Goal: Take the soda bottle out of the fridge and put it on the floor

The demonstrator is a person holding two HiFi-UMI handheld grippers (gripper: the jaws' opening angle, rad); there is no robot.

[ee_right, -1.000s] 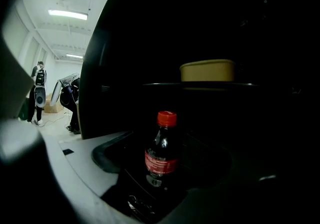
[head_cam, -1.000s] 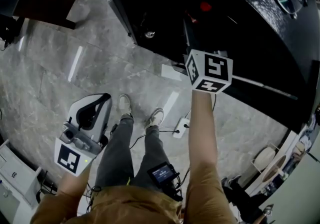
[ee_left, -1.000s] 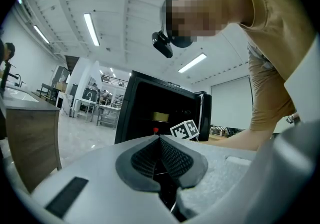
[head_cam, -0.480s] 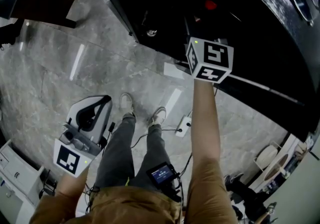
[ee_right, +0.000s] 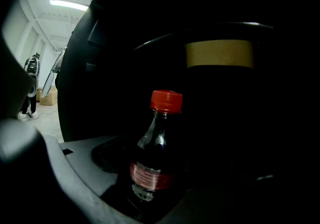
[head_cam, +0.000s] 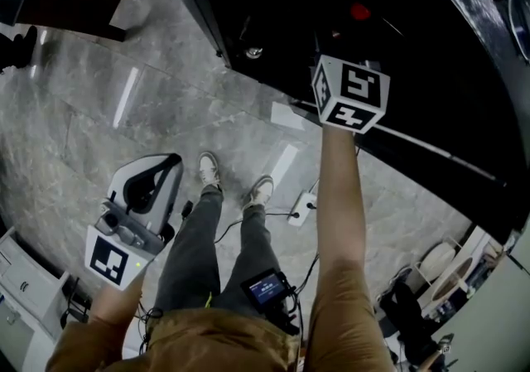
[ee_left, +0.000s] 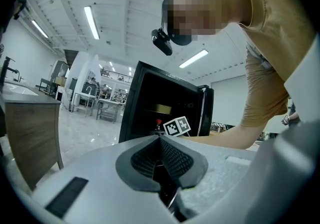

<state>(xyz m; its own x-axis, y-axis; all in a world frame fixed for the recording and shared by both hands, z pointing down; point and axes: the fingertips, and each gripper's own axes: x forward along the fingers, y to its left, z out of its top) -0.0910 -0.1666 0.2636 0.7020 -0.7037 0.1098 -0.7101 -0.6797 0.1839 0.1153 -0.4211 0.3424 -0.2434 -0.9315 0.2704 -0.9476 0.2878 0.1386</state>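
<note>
**Right gripper view.** The right tool (ee_right: 157, 168) is inside the dark fridge (ee_right: 80, 68). The soda bottle (ee_right: 156, 143), dark with a red cap and red label, stands upright between the jaws. The pad of the jaw at the left of the view lies just beside the bottle. The opposite jaw is lost in shadow, so it cannot be told whether the tool has closed on the bottle. Above and behind the tool sits a dark object with a tan band (ee_right: 219, 53). Outside the fridge, far to the tool's left, a person (ee_right: 31, 86) stands.

**Left gripper view.** The left tool (ee_left: 161, 160) is clenched, pad against pad, with nothing between the jaws. Only this view shows the whole fridge from outside. It is ahead of the tool, with its door (ee_left: 207, 113) swung open. Inside are the bottle's red cap and, beside it, the right tool's marker cube (ee_left: 176, 126). A wood-fronted desk (ee_left: 30, 128) stands to the tool's left.

**Head view.** The left tool is held low over the grey floor (head_cam: 99, 113), well apart from the fridge. The person's shoes (head_cam: 207, 171) and a power strip (head_cam: 302, 209) lie between the two tools. The right forearm (head_cam: 339, 196) reaches into the fridge and hides the right tool's jaws.
</note>
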